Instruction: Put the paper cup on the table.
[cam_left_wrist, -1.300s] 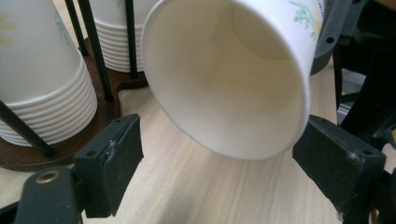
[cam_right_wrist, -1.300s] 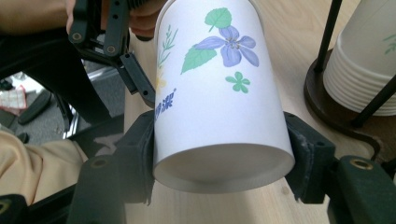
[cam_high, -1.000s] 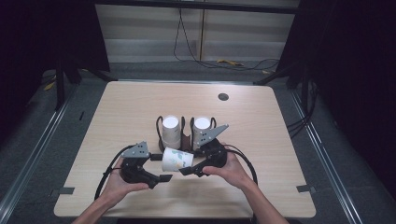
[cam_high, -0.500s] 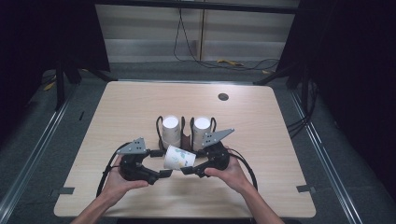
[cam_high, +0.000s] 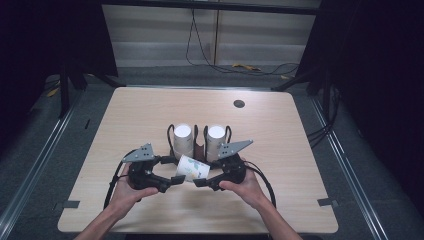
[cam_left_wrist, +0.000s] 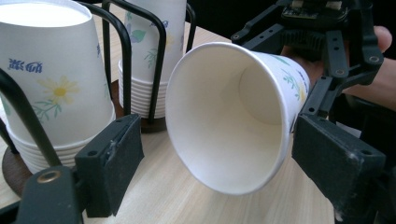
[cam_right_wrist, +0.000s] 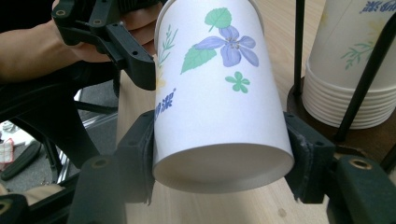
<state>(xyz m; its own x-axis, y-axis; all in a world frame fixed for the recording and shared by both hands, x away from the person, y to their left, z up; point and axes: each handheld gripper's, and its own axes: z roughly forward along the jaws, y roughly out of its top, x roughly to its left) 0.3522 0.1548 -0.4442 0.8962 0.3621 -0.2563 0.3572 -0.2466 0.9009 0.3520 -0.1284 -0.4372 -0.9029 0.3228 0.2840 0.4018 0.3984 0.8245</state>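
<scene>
Holding a paper cup (cam_high: 192, 169) on its side above the table (cam_high: 300, 145), we keep it between our two grippers, just in front of the rack (cam_high: 199, 145) with its two stacks of cups.

Our right gripper (cam_high: 201, 182) has the cup by its base end: in the right gripper view both pads press the cup's wall (cam_right_wrist: 219, 107), one on each side, so the jaws are closed on it and carry it.

Our left gripper (cam_high: 176, 179) sits at the cup's open mouth. In the left gripper view the rim (cam_left_wrist: 229, 116) faces the camera and lies between the two jaws. The pad on one side is near or at the cup's wall, while the other stands clear of the rim with a gap showing. These jaws have just been closing a little, with the cup's mouth between them, yet they do not clamp it.

The left stack (cam_high: 183, 140) and the right stack (cam_high: 216, 141) stand upside down inside the black wire loops of the rack, behind the held cup. A dark round spot (cam_high: 239, 104) lies farther back on the table.
</scene>
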